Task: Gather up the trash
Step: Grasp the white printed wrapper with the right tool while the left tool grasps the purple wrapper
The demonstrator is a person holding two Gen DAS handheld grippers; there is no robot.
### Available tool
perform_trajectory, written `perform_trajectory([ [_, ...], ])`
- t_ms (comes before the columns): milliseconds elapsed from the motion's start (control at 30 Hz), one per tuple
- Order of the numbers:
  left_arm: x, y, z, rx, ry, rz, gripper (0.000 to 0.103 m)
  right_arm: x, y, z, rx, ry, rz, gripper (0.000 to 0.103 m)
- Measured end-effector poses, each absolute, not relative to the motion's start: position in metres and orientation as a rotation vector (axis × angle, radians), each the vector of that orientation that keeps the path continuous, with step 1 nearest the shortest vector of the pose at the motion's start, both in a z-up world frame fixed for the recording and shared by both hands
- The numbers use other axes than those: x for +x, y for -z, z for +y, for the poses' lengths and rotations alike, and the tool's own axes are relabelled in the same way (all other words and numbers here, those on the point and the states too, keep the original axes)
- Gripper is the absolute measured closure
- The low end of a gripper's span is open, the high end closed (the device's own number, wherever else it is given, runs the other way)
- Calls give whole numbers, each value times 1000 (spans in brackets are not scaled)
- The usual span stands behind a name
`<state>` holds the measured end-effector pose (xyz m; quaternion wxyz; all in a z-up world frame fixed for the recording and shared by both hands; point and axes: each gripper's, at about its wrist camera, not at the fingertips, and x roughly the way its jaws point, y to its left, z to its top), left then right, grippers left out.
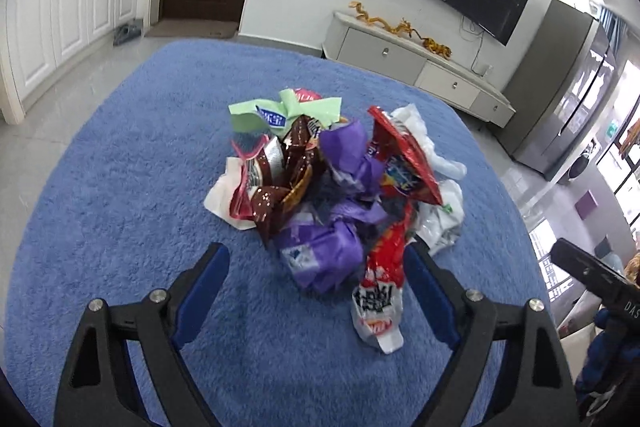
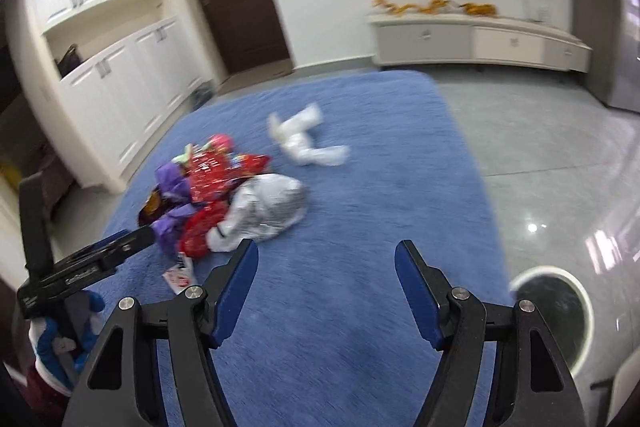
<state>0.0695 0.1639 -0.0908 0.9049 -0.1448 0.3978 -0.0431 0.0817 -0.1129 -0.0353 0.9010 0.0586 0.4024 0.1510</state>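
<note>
A heap of crumpled wrappers, purple, red, brown, green and white, lies on the blue fuzzy cloth. My left gripper is open at the heap's near edge. A purple wrapper sits between its tips, and a red and white wrapper lies by its right finger. In the right wrist view the heap is to the left, with a silver bag beside it and a white plastic bag lying apart farther back. My right gripper is open over bare cloth and holds nothing.
A round white-rimmed bin with a dark liner stands on the floor off the cloth's right edge. The left tool and a blue-gloved hand fill the lower left. Behind are a low TV cabinet, a door and white cupboards.
</note>
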Motion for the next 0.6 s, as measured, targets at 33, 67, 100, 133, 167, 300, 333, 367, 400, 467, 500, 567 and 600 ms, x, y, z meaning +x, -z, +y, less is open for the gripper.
perform_trajectory([
  [33, 74, 93, 163, -300, 87, 827, 15, 89, 38, -106, 123, -336, 845, 32],
  [67, 77, 95, 163, -304, 87, 833, 15, 97, 41, -99, 126, -356, 860, 32],
  [100, 80, 97, 164, -312, 89, 838, 15, 103, 43, -94, 124, -368, 871, 32],
  [133, 84, 99, 164, -319, 92, 843, 15, 110, 46, -87, 117, -383, 880, 32],
  [167, 87, 101, 165, -322, 90, 846, 15, 115, 48, -82, 111, -395, 886, 32],
  [300, 98, 111, 170, -354, 102, 867, 28, 140, 60, -60, 96, -440, 925, 31],
  [333, 100, 114, 172, -371, 111, 876, 31, 145, 64, -56, 92, -445, 936, 30],
  [367, 101, 116, 174, -378, 112, 878, 35, 149, 67, -53, 92, -449, 943, 28],
  [400, 99, 117, 176, -376, 110, 873, 38, 154, 72, -51, 92, -447, 950, 27],
  [467, 98, 117, 176, -382, 131, 872, 50, 161, 79, -50, 91, -434, 965, 24],
  [500, 97, 118, 176, -388, 146, 877, 53, 165, 83, -49, 94, -431, 973, 22],
  [567, 94, 114, 170, -385, 158, 872, 55, 170, 89, -48, 98, -423, 987, 21],
  [600, 91, 113, 169, -381, 166, 867, 55, 171, 91, -46, 95, -422, 986, 21],
])
